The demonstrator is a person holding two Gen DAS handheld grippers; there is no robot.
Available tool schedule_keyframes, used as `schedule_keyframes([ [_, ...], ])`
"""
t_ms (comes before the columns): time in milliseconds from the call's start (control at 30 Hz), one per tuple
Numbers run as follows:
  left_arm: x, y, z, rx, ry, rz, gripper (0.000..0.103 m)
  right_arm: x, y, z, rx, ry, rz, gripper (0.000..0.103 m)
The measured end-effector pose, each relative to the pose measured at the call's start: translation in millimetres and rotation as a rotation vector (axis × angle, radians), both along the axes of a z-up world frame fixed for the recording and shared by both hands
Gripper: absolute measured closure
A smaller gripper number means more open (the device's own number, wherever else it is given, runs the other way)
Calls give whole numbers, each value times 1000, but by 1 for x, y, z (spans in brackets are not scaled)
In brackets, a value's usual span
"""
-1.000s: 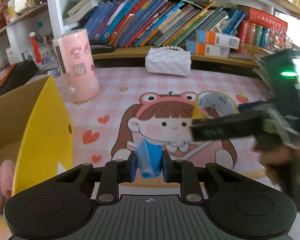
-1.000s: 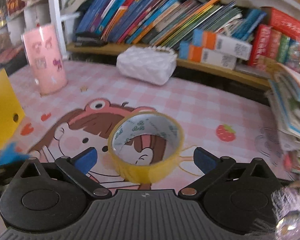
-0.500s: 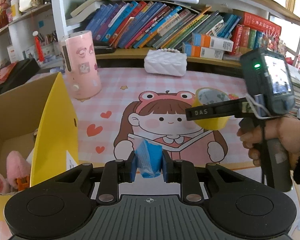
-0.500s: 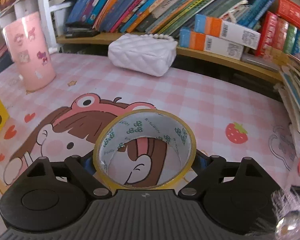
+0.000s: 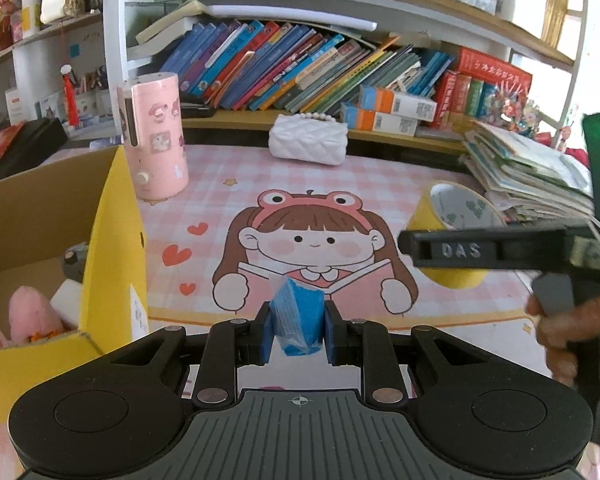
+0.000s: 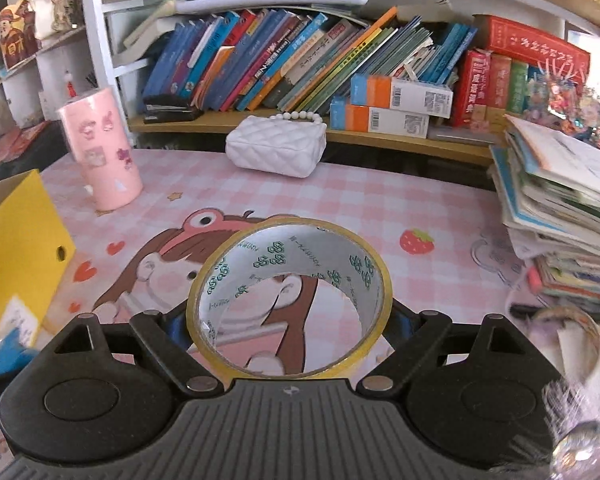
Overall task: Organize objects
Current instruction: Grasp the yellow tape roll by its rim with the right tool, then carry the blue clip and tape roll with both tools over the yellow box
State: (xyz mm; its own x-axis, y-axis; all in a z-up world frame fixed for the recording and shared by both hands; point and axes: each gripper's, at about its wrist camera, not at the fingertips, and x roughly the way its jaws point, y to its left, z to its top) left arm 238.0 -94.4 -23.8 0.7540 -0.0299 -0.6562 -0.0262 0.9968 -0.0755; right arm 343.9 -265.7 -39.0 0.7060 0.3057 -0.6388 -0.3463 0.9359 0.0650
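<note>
Here the left gripper (image 5: 298, 330) points level across the pink checked desk mat (image 5: 228, 200), its two pads pressed narrow against a small blue packet (image 5: 298, 326) that stands upright between them, above the mat's near edge. To its left sits a cardboard box with yellow flaps (image 5: 112, 240), open at the top, with a pink plush toy (image 5: 30, 314) and what looks like a white item inside, though that corner is too dim to name.

The right gripper (image 6: 290, 332) is held out over the cartoon girl print (image 6: 180, 264), clear of the mat, its fingers closed on the outer sides of a yellow tape roll (image 6: 290, 300); the roll stands on edge with its hole facing the camera. In the left wrist view, the same gripper reaches in from the right, held level, with the person's right hand (image 5: 560, 320) wrapped around its handle low at the right border.

At the back of the mat, a pink cylinder with stickers (image 5: 154, 140) stands upright, well apart from a white quilted purse (image 5: 308, 144). A stack of books (image 6: 560, 216) is piled at the right edge.
</note>
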Motion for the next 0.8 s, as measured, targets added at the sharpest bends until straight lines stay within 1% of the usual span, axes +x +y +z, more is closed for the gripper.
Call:
schedule_keyframes([
  [267,-33,18,10,-27,-41,-16,80,-67,4,12,-12,12,-45,16],
  [467,-59,37,12,-48,-60,-16,80,-108,22,14,-24,23,-48,16],
  [800,-115,80,10,-70,-37,47,80,-175,71,16,-60,19,45,16],
])
